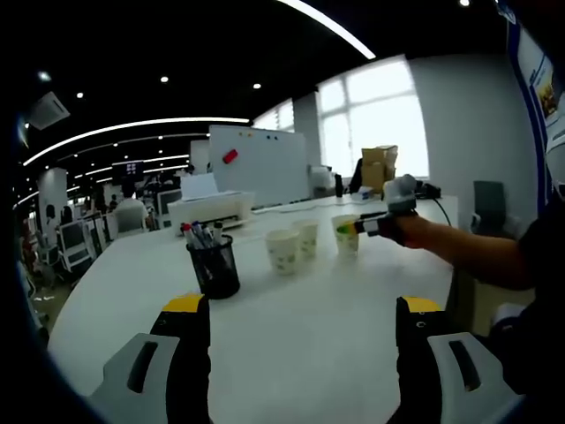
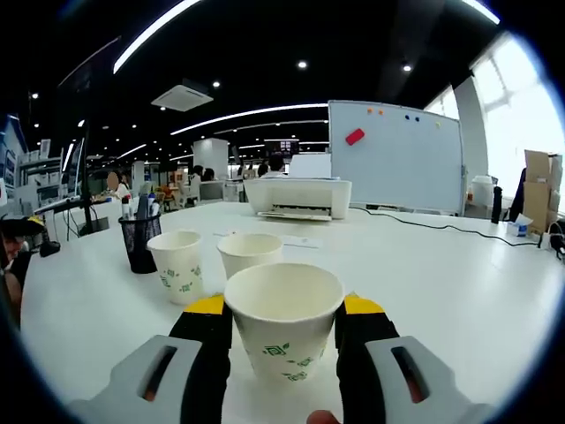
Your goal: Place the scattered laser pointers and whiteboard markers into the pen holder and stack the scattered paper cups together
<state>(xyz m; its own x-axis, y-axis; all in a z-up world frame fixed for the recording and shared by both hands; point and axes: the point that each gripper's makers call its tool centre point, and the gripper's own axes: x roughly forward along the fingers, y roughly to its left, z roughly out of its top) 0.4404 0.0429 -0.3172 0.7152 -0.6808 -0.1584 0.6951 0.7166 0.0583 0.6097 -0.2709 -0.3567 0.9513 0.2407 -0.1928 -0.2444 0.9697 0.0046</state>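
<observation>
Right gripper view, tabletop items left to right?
Black mesh pen holder → left white paper cup with green print → middle paper cup → paper cup between the jaws → white printer behind, black cable.

White paper cups (image 2: 283,329), green leaf print; black mesh pen holder (image 1: 214,266); white table (image 2: 459,283).

My bench (image 2: 459,291) was a broad white top. On it stood a black mesh pen holder (image 2: 139,241) full of markers, three paper cups (image 2: 179,265) close together, a white printer (image 2: 297,197) further back, and a black cable (image 2: 424,222) trailing toward what seemed to be boxes at the far edge.
</observation>
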